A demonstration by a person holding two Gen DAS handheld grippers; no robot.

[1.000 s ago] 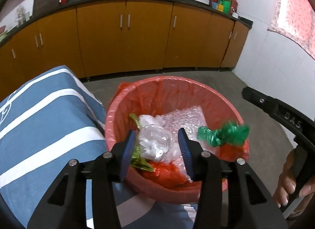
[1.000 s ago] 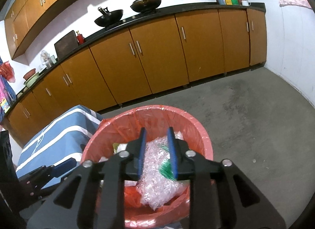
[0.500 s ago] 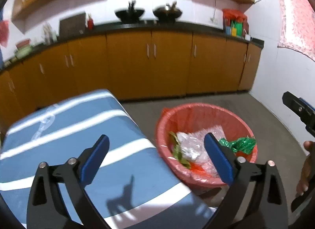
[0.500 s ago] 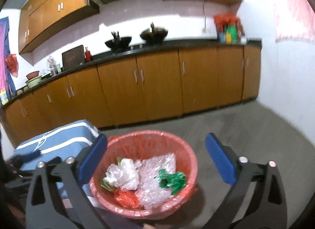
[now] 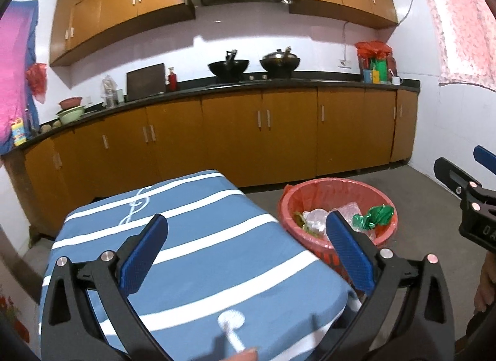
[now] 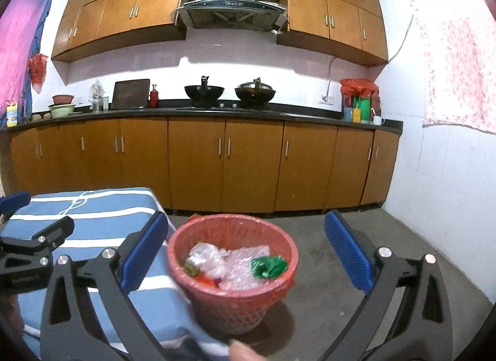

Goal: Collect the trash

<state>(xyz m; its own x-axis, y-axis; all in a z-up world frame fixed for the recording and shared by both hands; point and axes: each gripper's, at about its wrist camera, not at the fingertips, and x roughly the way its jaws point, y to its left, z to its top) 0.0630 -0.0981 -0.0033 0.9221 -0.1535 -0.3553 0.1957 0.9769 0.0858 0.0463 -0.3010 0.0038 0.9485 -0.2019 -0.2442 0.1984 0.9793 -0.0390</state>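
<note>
- We held two grippers: the left gripper (image 5: pixel 246 251) and the right gripper (image 6: pixel 246 249) both gaped wide with nothing between their blue pads.
- One red mesh plastic bin lined with a red bag (image 6: pixel 198 238) stood on the floor, just right of one blue white-striped cloth-covered table (image 5: pixel 192 237).
- Inside it we counted one green crumpled wrapper (image 6: pixel 268 266), one clear bubble-wrap sheet (image 6: pixel 245 274) and one clear crumpled plastic bag (image 6: pixel 206 257).

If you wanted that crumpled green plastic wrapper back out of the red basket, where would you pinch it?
Probably from straight above. The crumpled green plastic wrapper lies on top of the bubble wrap, near the right rim of the red basket; pinch its raised, bunched middle.
</note>
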